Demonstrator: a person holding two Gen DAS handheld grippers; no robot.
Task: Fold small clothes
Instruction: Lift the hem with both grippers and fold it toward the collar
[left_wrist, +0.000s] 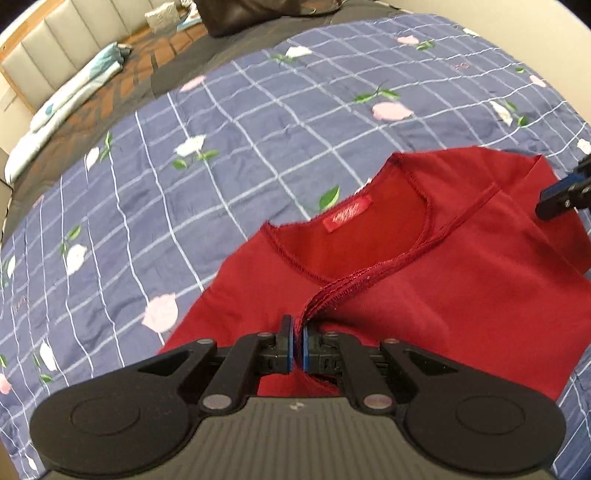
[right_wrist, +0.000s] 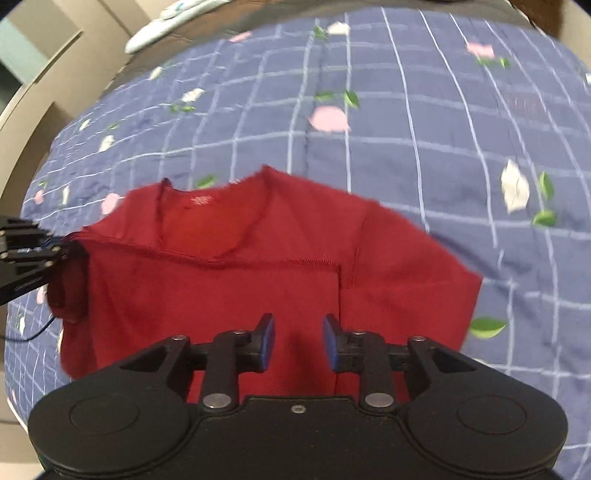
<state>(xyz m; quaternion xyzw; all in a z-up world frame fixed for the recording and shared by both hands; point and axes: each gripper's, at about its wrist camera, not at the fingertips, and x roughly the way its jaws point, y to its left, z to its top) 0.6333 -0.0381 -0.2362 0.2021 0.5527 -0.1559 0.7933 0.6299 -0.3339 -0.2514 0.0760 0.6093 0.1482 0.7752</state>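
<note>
The left gripper (left_wrist: 297, 345) has its fingers (left_wrist: 286, 341) pressed together on a stitched edge of the red shirt (left_wrist: 443, 295), the bunched seam running up from between them toward one o'clock. In the right wrist view the same gripper (right_wrist: 55, 245) shows at nine o'clock, pinching the shirt's edge there. The right gripper (right_wrist: 298, 341) hangs just above the shirt with its fingers (right_wrist: 266, 339) set moderately apart and nothing between them; red cloth shows through the gap.

The shirt lies partly folded on the bed, its neckline open toward twelve o'clock with a red label (left_wrist: 347, 218) inside the collar. Under it spreads a blue checked quilt (left_wrist: 221, 166) printed with pink and white flowers and green leaves. Beyond the quilt, at about ten o'clock in the left wrist view, a pale folded blanket (left_wrist: 74, 92) lies against a padded headboard (left_wrist: 55, 40).
</note>
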